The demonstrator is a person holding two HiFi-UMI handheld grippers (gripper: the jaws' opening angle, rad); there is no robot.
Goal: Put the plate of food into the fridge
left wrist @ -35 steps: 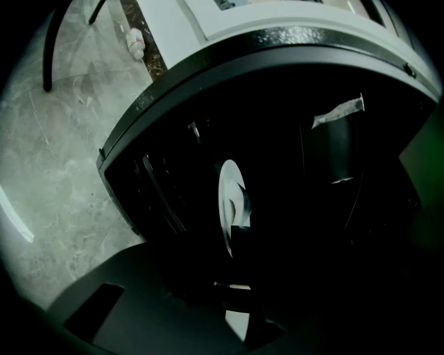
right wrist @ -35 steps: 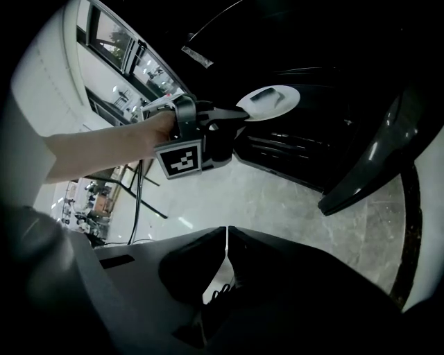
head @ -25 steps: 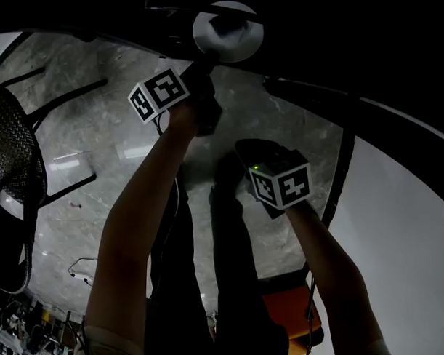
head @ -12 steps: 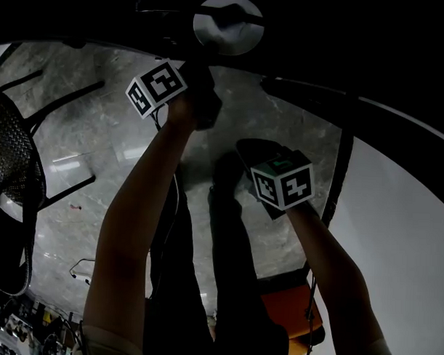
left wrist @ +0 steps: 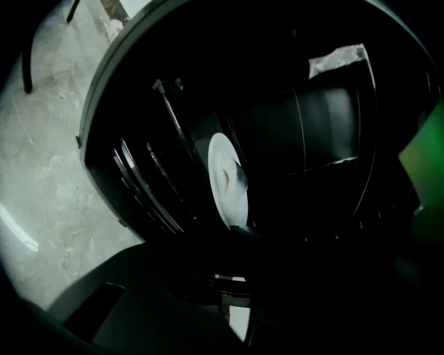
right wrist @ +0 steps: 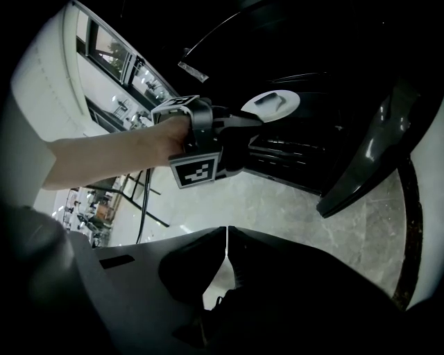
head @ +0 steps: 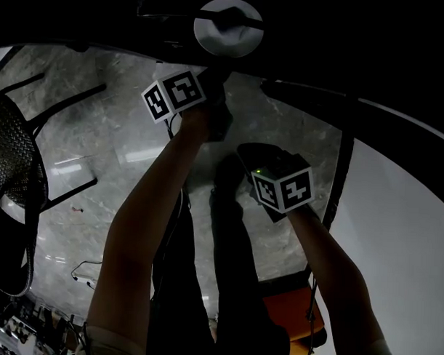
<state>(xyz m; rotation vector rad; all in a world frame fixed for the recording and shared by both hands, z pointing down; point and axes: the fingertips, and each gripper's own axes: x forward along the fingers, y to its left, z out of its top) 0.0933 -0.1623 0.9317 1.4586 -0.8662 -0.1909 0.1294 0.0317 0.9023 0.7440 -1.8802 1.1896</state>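
Closest to the camera: the right gripper (right wrist: 225,251) hangs low and points steeply down over the grey marble-patterned floor (head: 99,147). Its jaws are pressed together with nothing between them.

The left gripper (right wrist: 253,119) is held out further on a bare forearm (right wrist: 111,149), reaching nearly level. Its jaws pinch the near rim of the round white plate (head: 228,31).

Plate orientation: face up and about level. It reads as a flat ellipse in the right gripper view and as a full disc in the head view. Being round, it has no long axis of its own. The grey piece of food (right wrist: 269,100) on it looks longer than wide and lies roughly in line with the left gripper. Its outline is too dark to fix further.

Plate location: held in the air inside the mouth of the dark open fridge compartment (left wrist: 333,125), beside its slatted black shelves (left wrist: 146,187). Whether it touches a shelf I cannot tell.

Surroundings: the glossy black fridge door (right wrist: 374,145) stands swung open to the right. The black mesh chair (head: 11,166) stands on the floor at far left. An orange object (head: 293,314) sits low near the person's legs. A smooth white surface (head: 402,238) fills the right side, identity unclear.
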